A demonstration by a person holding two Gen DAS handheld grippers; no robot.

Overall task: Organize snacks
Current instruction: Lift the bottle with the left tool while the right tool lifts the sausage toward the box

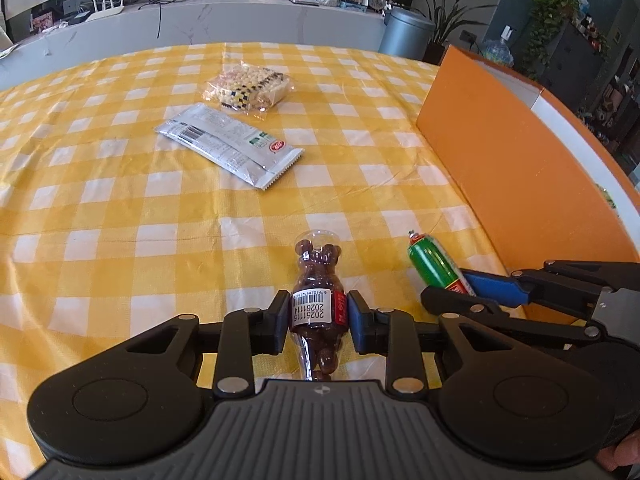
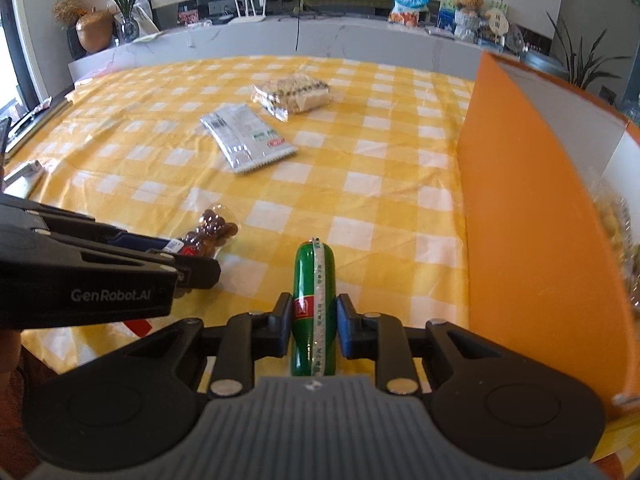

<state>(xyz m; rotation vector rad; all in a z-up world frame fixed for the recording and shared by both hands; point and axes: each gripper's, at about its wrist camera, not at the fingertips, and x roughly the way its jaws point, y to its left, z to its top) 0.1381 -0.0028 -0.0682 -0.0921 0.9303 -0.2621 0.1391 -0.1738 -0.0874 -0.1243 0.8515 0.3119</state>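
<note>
A clear bear-shaped bottle of brown chocolate balls (image 1: pixel 316 268) lies on the yellow checked tablecloth (image 1: pixel 120 208). My left gripper (image 1: pixel 318 312) is shut on its labelled middle, with both pads pressed against it. Just to its right lies a green sausage stick (image 2: pixel 312 272), and my right gripper (image 2: pixel 314 316) is shut on its lower half. In the left wrist view the right gripper (image 1: pixel 456 292) holds the sausage (image 1: pixel 430 260). The right wrist view shows the left gripper (image 2: pixel 188 256) on the bottle (image 2: pixel 216 228).
A tall orange box (image 1: pixel 480 152) (image 2: pixel 520 200) stands at the right, with a clear-wrapped snack (image 2: pixel 616 232) showing inside. Farther back lie a silver packet (image 1: pixel 228 144) and a clear pack of crackers (image 1: pixel 248 86). A white counter (image 1: pixel 240 20) runs behind the table.
</note>
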